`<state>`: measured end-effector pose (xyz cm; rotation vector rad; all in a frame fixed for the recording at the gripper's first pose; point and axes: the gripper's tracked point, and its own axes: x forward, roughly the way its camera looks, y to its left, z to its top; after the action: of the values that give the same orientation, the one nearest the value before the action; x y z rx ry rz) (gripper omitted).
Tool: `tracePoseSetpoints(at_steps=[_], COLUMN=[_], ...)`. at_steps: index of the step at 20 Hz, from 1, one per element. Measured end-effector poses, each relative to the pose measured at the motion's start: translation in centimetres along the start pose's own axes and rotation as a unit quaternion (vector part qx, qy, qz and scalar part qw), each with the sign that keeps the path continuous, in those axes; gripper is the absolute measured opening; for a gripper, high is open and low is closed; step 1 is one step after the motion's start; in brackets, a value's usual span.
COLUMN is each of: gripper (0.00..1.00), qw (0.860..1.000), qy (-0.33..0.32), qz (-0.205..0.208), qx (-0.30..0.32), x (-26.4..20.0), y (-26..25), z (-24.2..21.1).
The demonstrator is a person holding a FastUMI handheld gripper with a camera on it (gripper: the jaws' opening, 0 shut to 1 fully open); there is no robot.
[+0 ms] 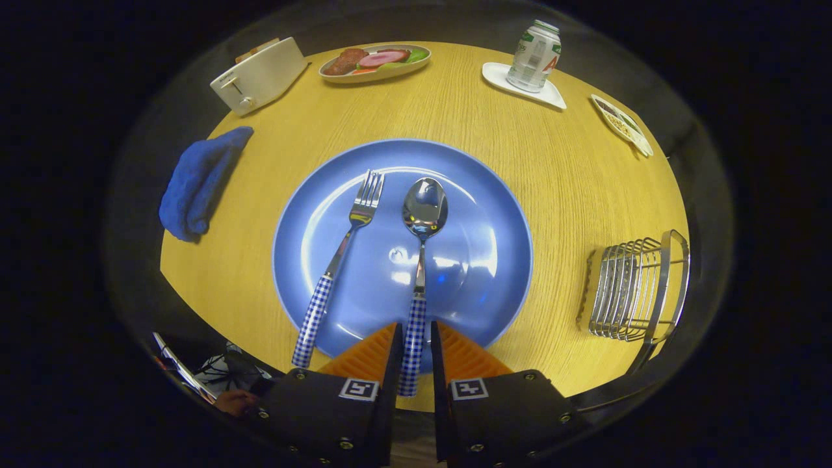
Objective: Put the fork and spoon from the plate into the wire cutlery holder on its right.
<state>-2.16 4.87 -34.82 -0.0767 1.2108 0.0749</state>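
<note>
spoon (422, 260): laid on blue plate (481, 195), long axis straight ahead, checked handle set between the fingers | gripper (414, 354): narrowed about handle, contact on both sides not confirmed | fork (341, 260): alongside, left | wire cutlery holder (634, 289): well right of plate

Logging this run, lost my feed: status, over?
Gripper fingers flank spoon handle, grip unconfirmed. Fork on plate. Wire cutlery holder to plate's right, nothing between.
</note>
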Motion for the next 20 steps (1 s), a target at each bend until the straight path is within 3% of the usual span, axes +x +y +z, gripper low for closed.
tracePoseSetpoints(at_steps=[2,12,15,20], gripper=[0.10,0.09,0.09,0.09], qw=[1.000,0.997,0.994,0.991], qy=[-0.008,0.034,0.056,0.100], qz=[-0.012,0.029,0.042,0.073], qx=[-0.003,-0.064,-0.085,-0.050], x=[0.2,-4.2,-7.7,-14.9], y=[-1.4,-2.9,-4.4,-9.7], z=[0.8,0.6,-0.7,-2.7])
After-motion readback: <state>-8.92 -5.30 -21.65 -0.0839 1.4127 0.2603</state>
